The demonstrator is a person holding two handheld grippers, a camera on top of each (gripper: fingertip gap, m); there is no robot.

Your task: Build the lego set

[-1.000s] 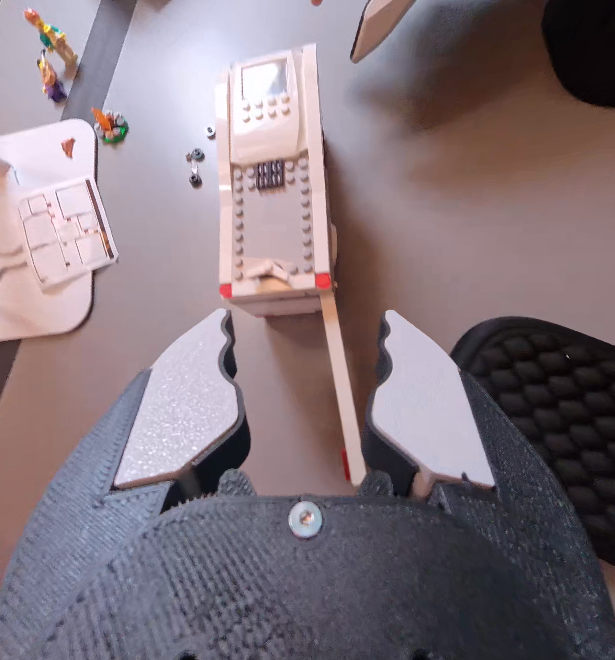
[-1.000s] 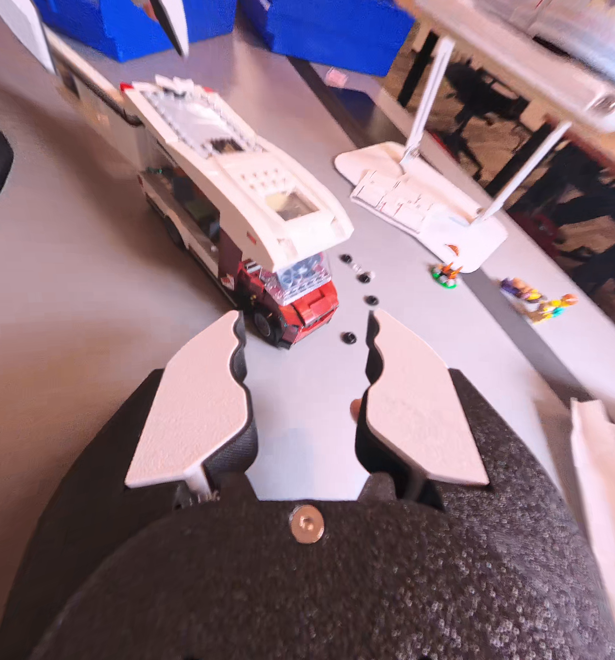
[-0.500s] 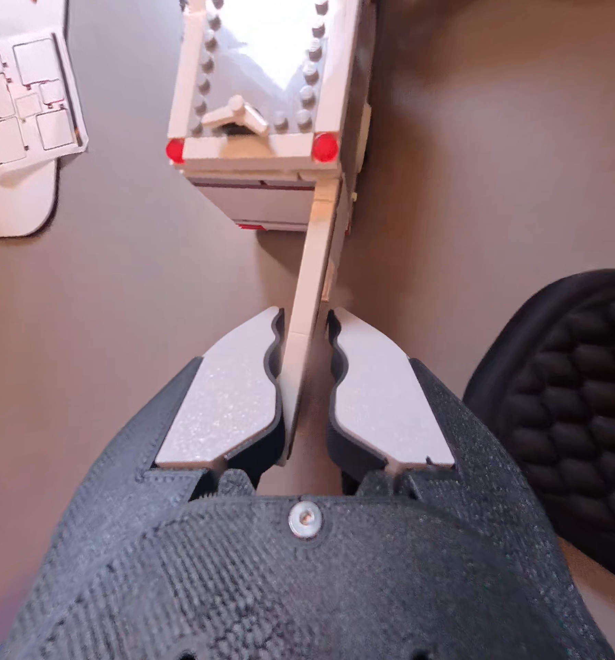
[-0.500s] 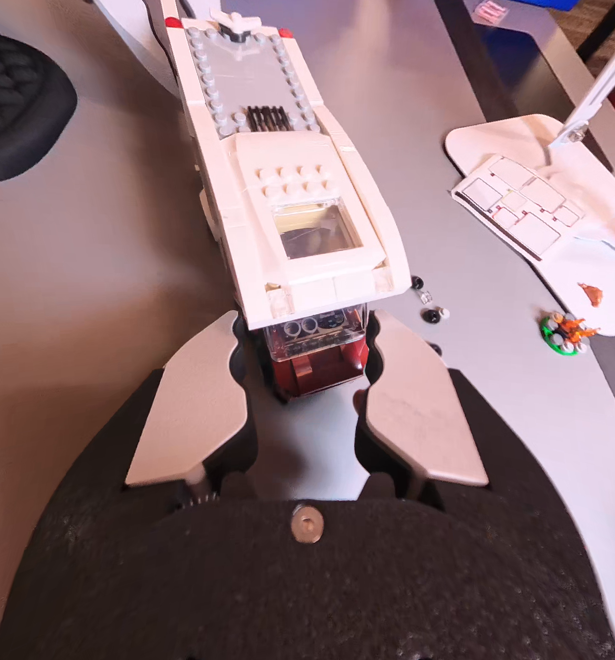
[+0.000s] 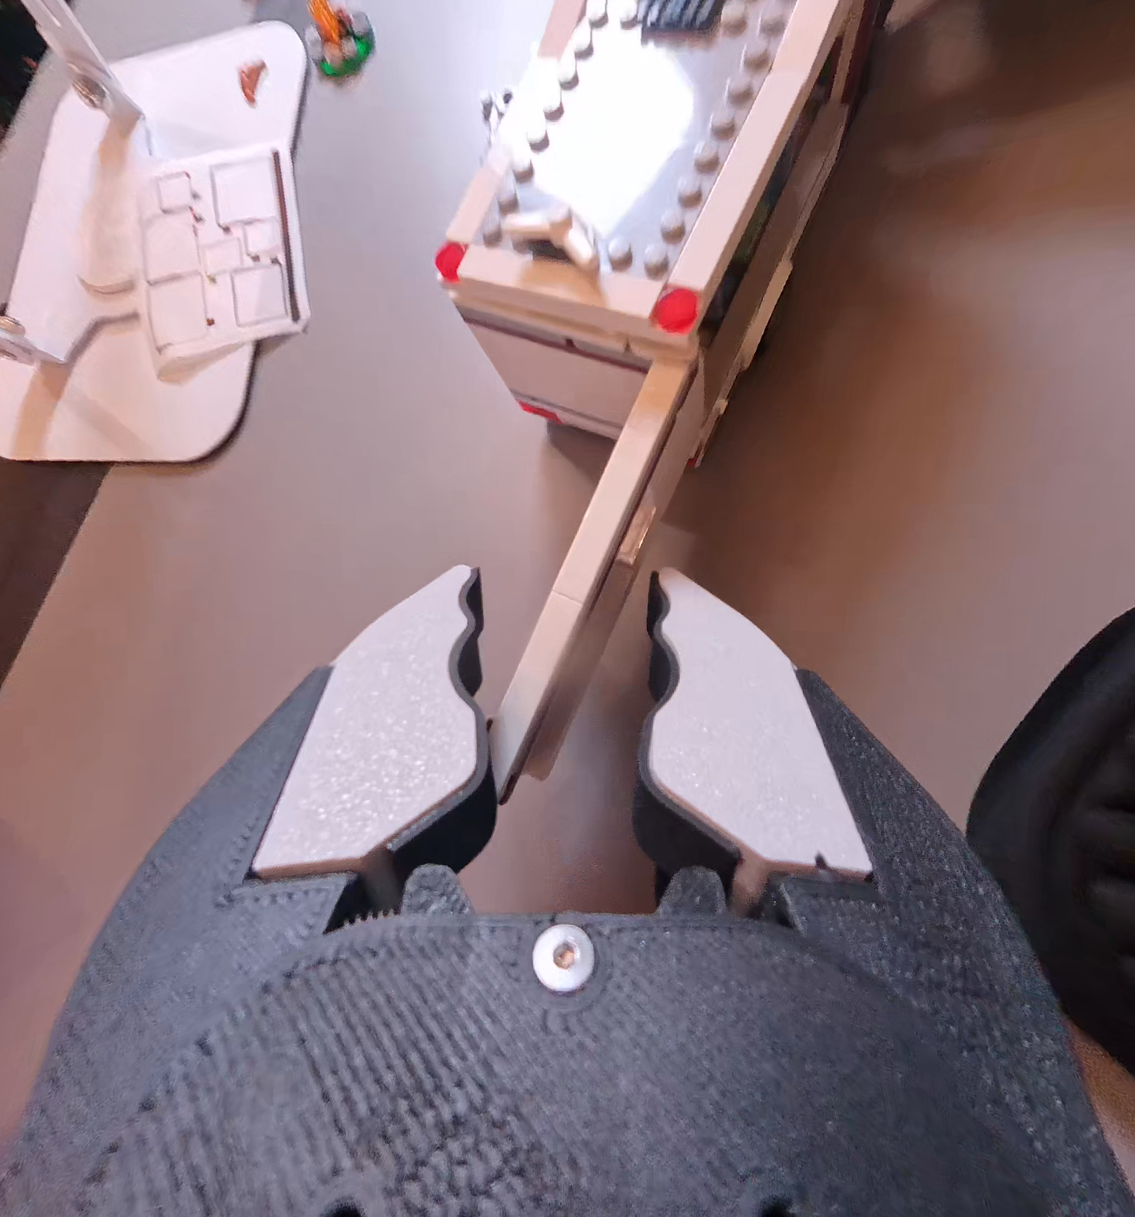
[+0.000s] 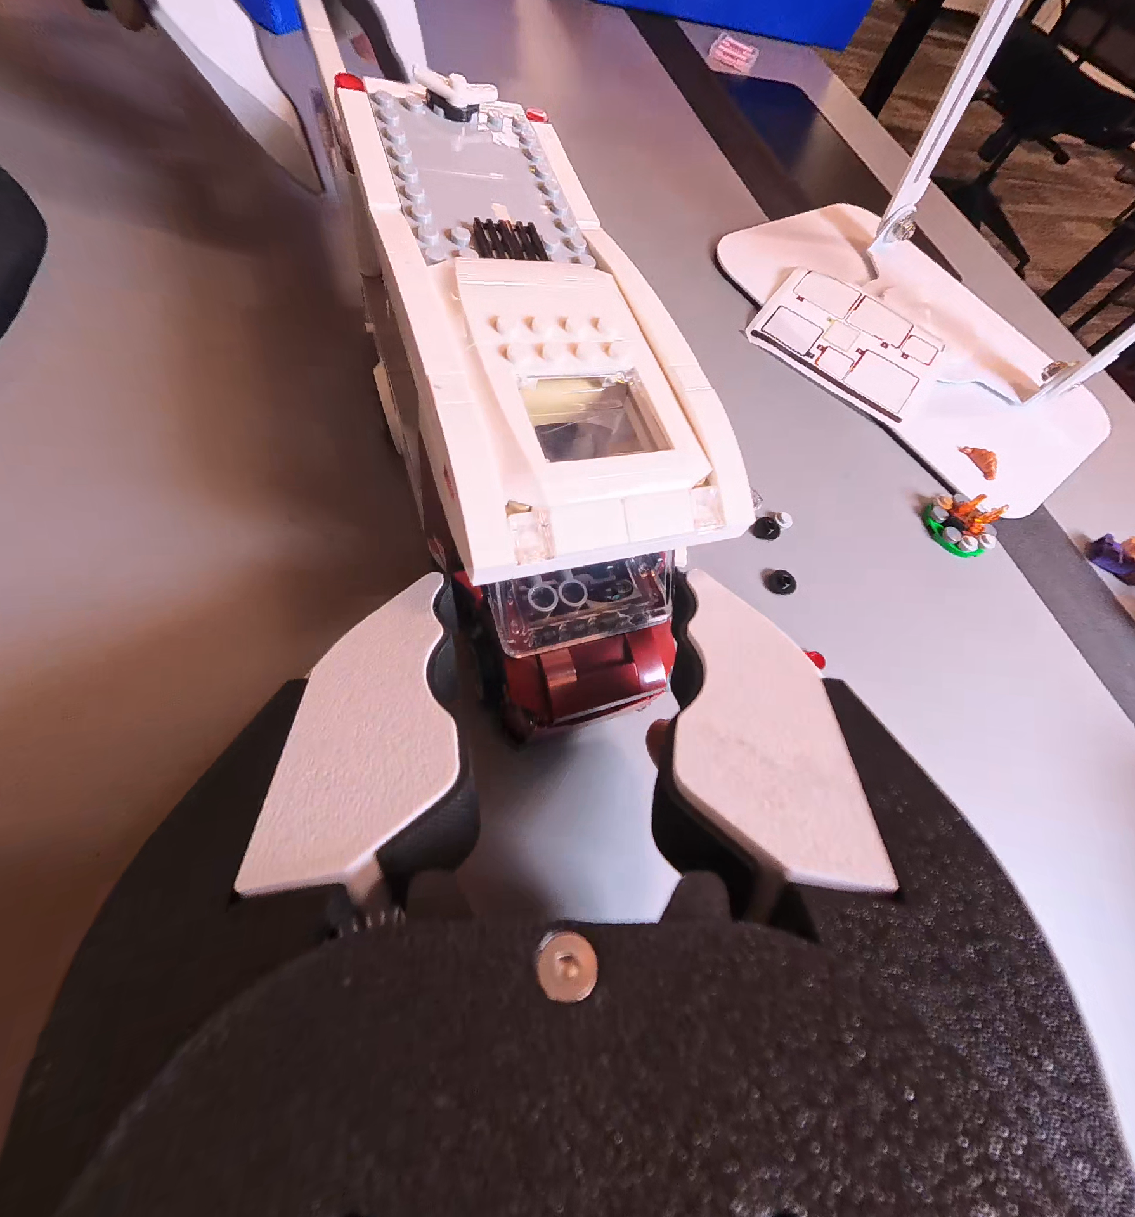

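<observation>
A white toy brick camper van (image 5: 617, 164) with a dark red cab (image 6: 591, 678) stands on the grey table (image 6: 815, 823). Its long white side panel (image 5: 617, 527) swings out from the rear corner. The panel runs between the fingers of my left gripper (image 5: 565, 579). The left gripper is open: the panel's near end lies by the left finger (image 5: 387, 724), with a clear gap to the right one. My right gripper (image 6: 563, 583) is open, and its fingers flank the cab closely under the roof overhang (image 6: 604, 520). The left gripper's white fingers (image 6: 242, 79) show behind the van.
A white lamp base (image 6: 1013, 421) with a sticker sheet (image 6: 848, 342) lies right of the van. Near it are a green campfire piece (image 6: 960, 520), small black round parts (image 6: 779, 581) and toy figures (image 6: 1131, 566). A black mesh cushion (image 5: 1092, 823) lies on the van's other side. The gap from one gripper's tips to the other's is roughly 20 centimeters. The green campfire piece (image 6: 960, 520) is closer to my right gripper, around 15 centimeters from its tips; the left tips are 30 centimeters off. It turns up in the left wrist view (image 5: 346, 26) as well.
My left jaws narrowed around the side panel, then widened again, and the view turned. My right gripper moved forward until its fingers came alongside the cab.
</observation>
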